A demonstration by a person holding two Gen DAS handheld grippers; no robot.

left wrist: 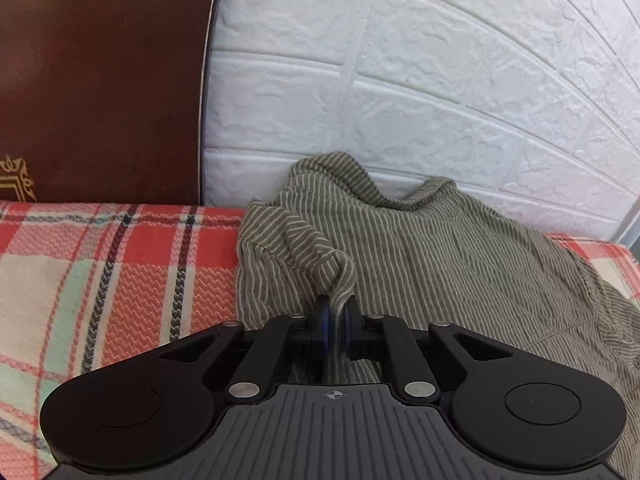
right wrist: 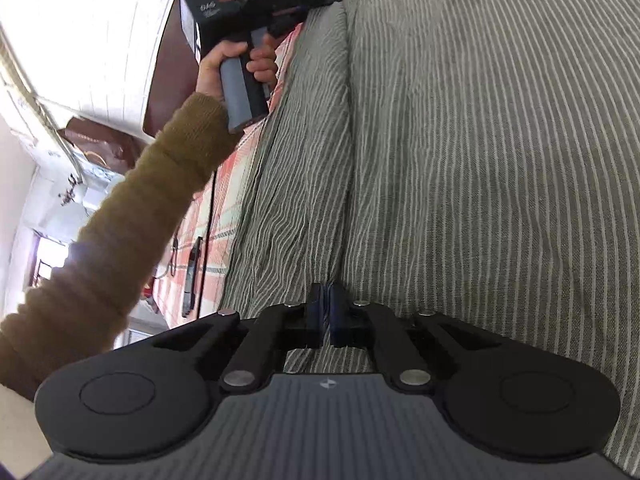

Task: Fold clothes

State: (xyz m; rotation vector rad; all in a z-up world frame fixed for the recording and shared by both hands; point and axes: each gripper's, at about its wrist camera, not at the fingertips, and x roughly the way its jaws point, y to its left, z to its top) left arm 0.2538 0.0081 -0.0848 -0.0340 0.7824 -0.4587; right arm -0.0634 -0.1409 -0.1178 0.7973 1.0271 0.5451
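Striped garment point(left wrist: 440, 248), olive-grey knit cloth with thin pale stripes: it lies spread and rumpled on your red, cream and mint plaid bed cover point(left wrist: 120, 264), its far edge bunched against the white brick-pattern wall panel point(left wrist: 400, 80), beside the brown padded headboard point(left wrist: 100, 80). Handling, by judgement: light, soft and limp, with no stiffness; it will sag and drag wherever you lift it, and the loose weave may slip from a shallow pinch. Your left gripper point(left wrist: 337, 322) stands partly closed with a raised ridge of the cloth pinched between its blue pads. Your right gripper point(right wrist: 329, 312) is closed tight at a lengthwise crease; whether cloth sits between its pads cannot be told. Best holds: hems, corners or seams, taken deep, both ends of one edge together.
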